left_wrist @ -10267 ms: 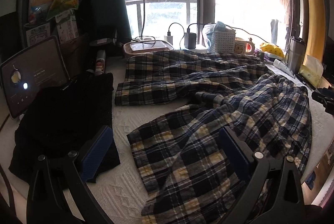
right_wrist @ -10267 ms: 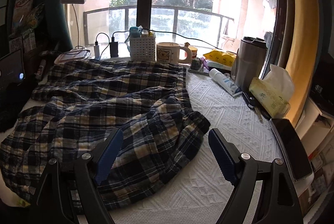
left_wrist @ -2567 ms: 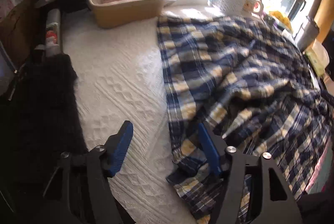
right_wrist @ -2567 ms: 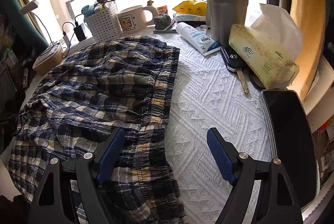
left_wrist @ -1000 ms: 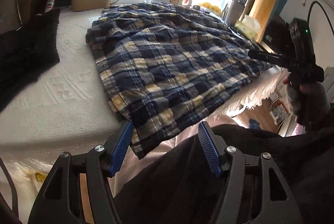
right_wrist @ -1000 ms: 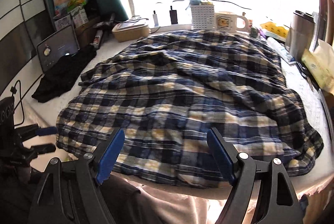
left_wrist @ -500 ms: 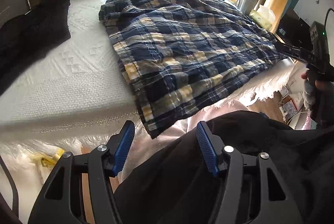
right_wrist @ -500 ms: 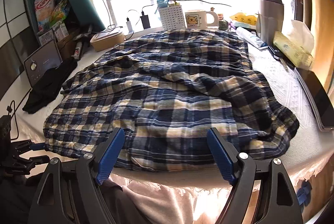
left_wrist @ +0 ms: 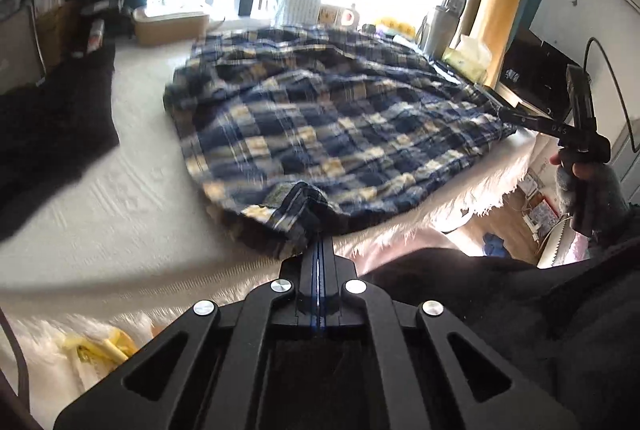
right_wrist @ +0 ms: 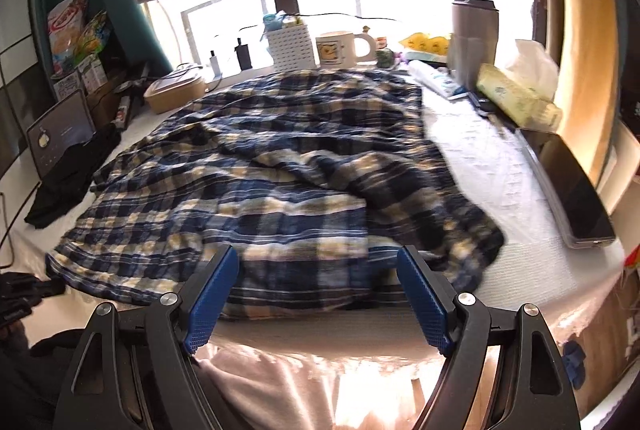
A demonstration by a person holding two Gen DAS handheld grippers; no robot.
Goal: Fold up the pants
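The pants [left_wrist: 332,125] lie spread across the counter [left_wrist: 120,197]. The left gripper [left_wrist: 318,230] pinches their near corner at frame centre; the right gripper [right_wrist: 316,294] stays spread, so pinch the matching corner before lifting evenly.

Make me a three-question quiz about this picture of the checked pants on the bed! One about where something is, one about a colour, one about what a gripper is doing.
1. Where does the mug stand?
A. by the window, behind the pants
B. on the floor
C. on the black cloth

2. What colour are the pads inside the right gripper?
A. red
B. blue
C. green

3. What is the left gripper doing?
A. hanging wide open
B. holding the mug
C. pinching the near edge of the pants

Answers:
1 A, it stands along the sill beside the white basket.
2 B, both pads are blue.
3 C, its jaws are shut with plaid cloth caught between them.
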